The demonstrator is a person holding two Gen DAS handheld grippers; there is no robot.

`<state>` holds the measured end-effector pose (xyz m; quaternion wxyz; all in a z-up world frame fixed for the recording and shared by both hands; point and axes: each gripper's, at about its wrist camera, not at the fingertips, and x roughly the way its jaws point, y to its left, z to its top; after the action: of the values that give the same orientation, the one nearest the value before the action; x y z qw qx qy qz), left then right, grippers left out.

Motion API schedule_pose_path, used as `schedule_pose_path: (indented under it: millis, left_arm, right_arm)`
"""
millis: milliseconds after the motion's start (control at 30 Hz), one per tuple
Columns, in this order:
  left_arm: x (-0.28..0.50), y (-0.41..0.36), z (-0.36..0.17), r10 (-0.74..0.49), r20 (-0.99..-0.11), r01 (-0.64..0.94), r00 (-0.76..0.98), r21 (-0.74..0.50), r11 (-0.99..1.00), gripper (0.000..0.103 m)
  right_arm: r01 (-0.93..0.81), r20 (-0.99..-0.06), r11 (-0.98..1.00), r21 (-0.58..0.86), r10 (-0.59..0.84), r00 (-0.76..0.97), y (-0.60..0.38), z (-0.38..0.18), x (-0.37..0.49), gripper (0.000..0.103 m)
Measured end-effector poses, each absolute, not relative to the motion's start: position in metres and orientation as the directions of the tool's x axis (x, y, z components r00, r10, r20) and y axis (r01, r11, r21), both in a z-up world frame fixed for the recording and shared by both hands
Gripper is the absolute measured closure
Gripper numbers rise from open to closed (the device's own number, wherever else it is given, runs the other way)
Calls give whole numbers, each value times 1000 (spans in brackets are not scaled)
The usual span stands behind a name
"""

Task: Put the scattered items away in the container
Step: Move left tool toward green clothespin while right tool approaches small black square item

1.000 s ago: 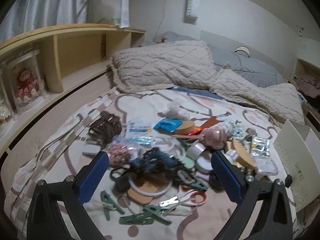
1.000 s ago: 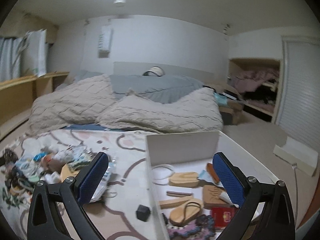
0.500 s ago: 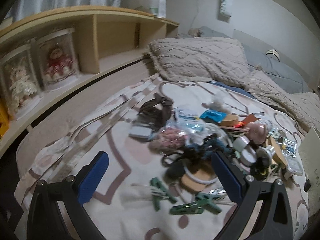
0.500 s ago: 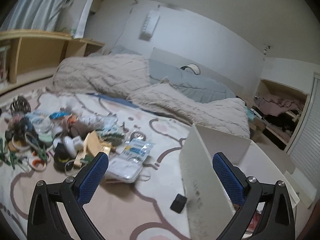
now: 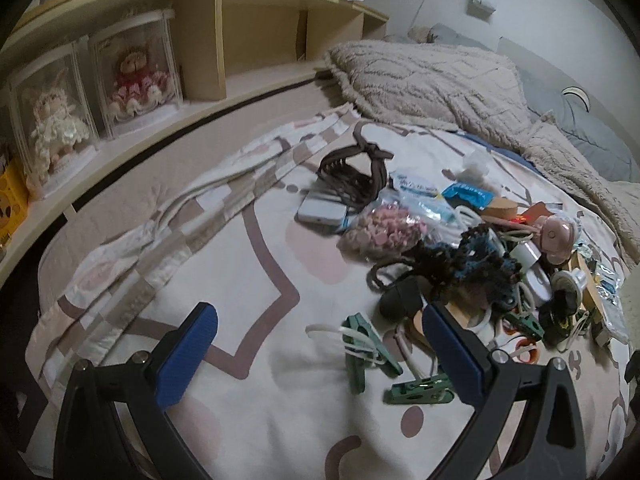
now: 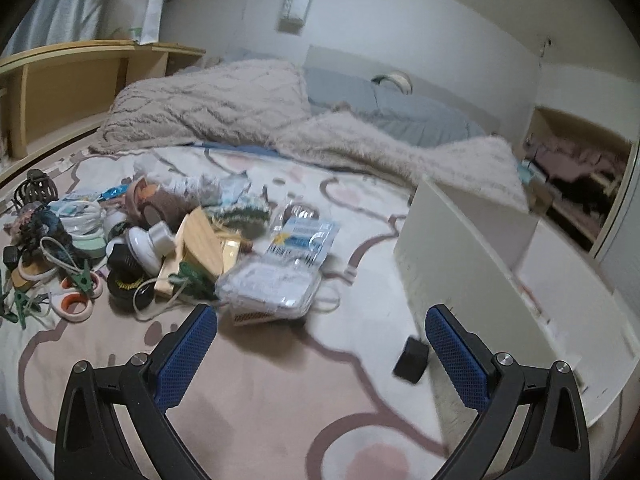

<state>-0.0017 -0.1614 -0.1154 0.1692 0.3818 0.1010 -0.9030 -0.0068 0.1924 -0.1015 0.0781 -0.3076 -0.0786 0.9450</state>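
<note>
your left gripper [image 5: 320,344] is spread wide, nothing between the blue pads [image 5: 188,356], hanging over the patterned bedspread [image 5: 224,264]. just ahead of its right finger lie green clothespins [image 5: 366,350] w/ a white cord looped thru them, another green peg [image 5: 420,388] beside that finger. further out is the clutter pile: black cap-like thing [image 5: 402,298], dark blue/brown crochet piece [image 5: 468,256], bag of pink bits [image 5: 382,232], brown claw hair clip [image 5: 356,172] resting on a flat white-blue case [image 5: 322,210], blue packet [image 5: 466,194], pink round gadget [image 5: 558,236]. far left a wooden shelf [image 5: 260,40] w/ two boxed dolls [image 5: 136,68].

your right gripper [image 6: 320,344] is also spread wide, holding nothing. a small black cube [image 6: 411,359] sits on the bedspread just beside the right finger's tip, near the white container [image 6: 472,260], which stands at right w/ its near wall toward you; inside not visible. ahead of the left finger: clear plastic clamshell box [image 6: 272,280], clear packet w/ blue print [image 6: 304,236] behind it, wooden block [image 6: 200,240], black round lid [image 6: 124,272], white knob thing [image 6: 148,244], orange-handled scissors [image 6: 76,300], green peg [image 6: 82,276]. rest of the pile is blurry, cant tell items. beige fuzzy blanket [image 6: 240,108] and grey pillow [image 6: 384,108] beyond.
</note>
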Motion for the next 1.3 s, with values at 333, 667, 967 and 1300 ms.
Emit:
schedule_pose_path:
  millis: [333,667,967,1300]
  left_arm:
    - [-10,-162,-138,-203,-799,407,-566,-56,-912,0]
    - [-20,-150,-149,-248,-815,385,-524,33,-922,0]
    - [-19,-157,-150,-276,-814,422,-510,43,-906,0]
    - [-20,-154,-151,-302,-810,426,-503,72,-902,0]
  right_arm:
    - [-107,-669,-988,-114,156,-726,188,-120,-12,0]
    - [-223,-708,-967,-121,242,-664,194,-131,-22,0]
    - [-329,-774,-942,-70,260,-577,223,-141,-35,0]
    - [-443,-780,-893,-80,333,-529,242,-142,-49,0]
